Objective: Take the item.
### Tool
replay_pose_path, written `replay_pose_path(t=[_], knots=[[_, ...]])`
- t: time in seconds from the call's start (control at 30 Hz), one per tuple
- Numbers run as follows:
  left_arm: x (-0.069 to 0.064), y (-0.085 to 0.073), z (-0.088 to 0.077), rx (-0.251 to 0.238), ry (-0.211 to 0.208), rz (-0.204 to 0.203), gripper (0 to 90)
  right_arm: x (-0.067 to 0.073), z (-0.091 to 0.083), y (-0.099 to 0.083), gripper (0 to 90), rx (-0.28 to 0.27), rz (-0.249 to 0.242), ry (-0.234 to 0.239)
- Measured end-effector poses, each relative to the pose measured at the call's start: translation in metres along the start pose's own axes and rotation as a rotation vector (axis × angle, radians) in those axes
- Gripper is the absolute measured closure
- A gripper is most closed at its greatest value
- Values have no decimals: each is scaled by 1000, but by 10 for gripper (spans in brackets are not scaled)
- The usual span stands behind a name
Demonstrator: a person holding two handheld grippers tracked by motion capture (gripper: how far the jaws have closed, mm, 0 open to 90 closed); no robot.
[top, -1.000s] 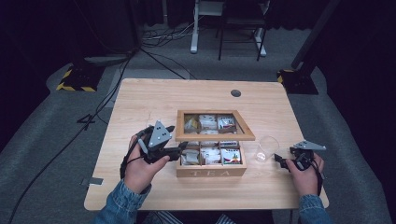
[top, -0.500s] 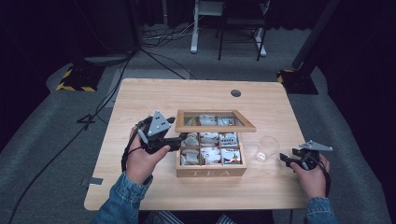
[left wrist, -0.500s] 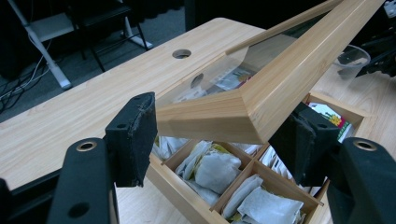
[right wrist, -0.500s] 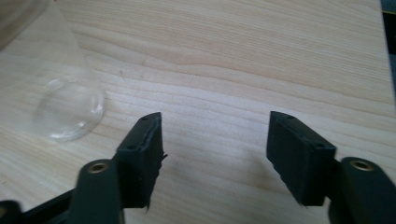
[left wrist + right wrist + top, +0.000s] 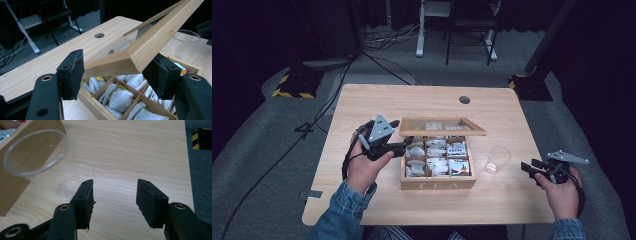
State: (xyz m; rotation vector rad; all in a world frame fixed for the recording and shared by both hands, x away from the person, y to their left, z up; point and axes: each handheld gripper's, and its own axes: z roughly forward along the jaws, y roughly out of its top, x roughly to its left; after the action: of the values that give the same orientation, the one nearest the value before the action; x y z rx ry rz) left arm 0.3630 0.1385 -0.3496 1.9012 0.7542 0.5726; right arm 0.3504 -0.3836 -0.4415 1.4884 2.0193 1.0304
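The left hand-held gripper (image 5: 113,75), jaws spread around a corner of the lid (image 5: 442,127) without pinching, has swung it down (nearly level) over the tea box (image 5: 438,184) mid-desk; closing looks imminent. Right hand-held gripper (image 5: 113,195) gapes empty.

Tea box (image 5: 438,184) mid-table, glass (image 5: 497,160) just right — sachets (image 5: 437,165) inside

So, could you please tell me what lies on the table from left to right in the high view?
Left gripper → wooden tea box with its lid raised → clear glass → right gripper.
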Motion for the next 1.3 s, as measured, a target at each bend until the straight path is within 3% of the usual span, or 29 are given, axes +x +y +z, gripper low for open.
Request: replay_pose_path(t=[0.3,0.63,1.07,1.3], knots=[[0,0,0,-2,-3,-3,348,23,-17,21,491,-23,5,20],[1,0,0,-5,-7,-3,349,60,-32,47,496,-56,-60,55],[3,-1,1,-16,-14,-5,348,128,-17,72,515,-57,-122,202],[2,-1,0,-12,-10,7,348,165,-2,82,522,-40,-178,267]])
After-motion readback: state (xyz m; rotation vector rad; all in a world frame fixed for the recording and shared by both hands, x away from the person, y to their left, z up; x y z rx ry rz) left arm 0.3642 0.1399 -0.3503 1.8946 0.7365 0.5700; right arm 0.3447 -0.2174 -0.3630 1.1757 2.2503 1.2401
